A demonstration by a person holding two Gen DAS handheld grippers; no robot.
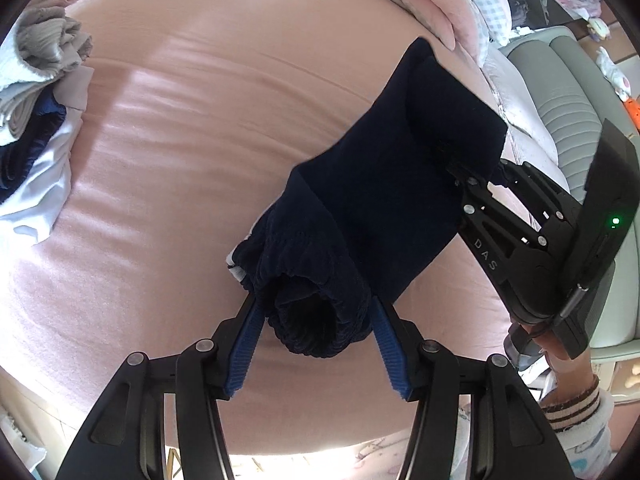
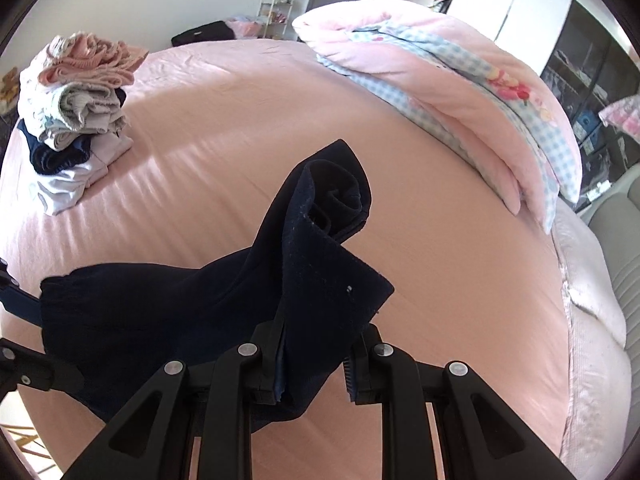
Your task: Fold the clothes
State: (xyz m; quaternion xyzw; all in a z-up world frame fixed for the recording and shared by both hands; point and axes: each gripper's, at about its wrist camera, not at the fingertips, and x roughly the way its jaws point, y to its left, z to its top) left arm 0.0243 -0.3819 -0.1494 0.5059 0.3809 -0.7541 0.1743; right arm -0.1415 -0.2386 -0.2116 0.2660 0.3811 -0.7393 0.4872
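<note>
A navy garment (image 1: 380,184) with a gathered elastic waistband hangs stretched above the pink bed sheet (image 1: 180,140). My left gripper (image 1: 314,304) is shut on the bunched waistband, with a blue pad pressing on each side. At the right of the left wrist view, my right gripper (image 1: 476,172) grips the garment's other end. In the right wrist view the navy garment (image 2: 200,304) runs from the left edge to my right gripper (image 2: 322,332), which is shut on a folded edge. A loose end curls up beyond the fingers.
A stack of folded clothes (image 2: 76,120) sits at the bed's far left corner. A pink and blue-checked duvet (image 2: 460,92) lies bunched along the far right. A grey padded seat (image 1: 560,92) stands beside the bed. A hand in a striped cuff (image 1: 568,400) holds the right gripper.
</note>
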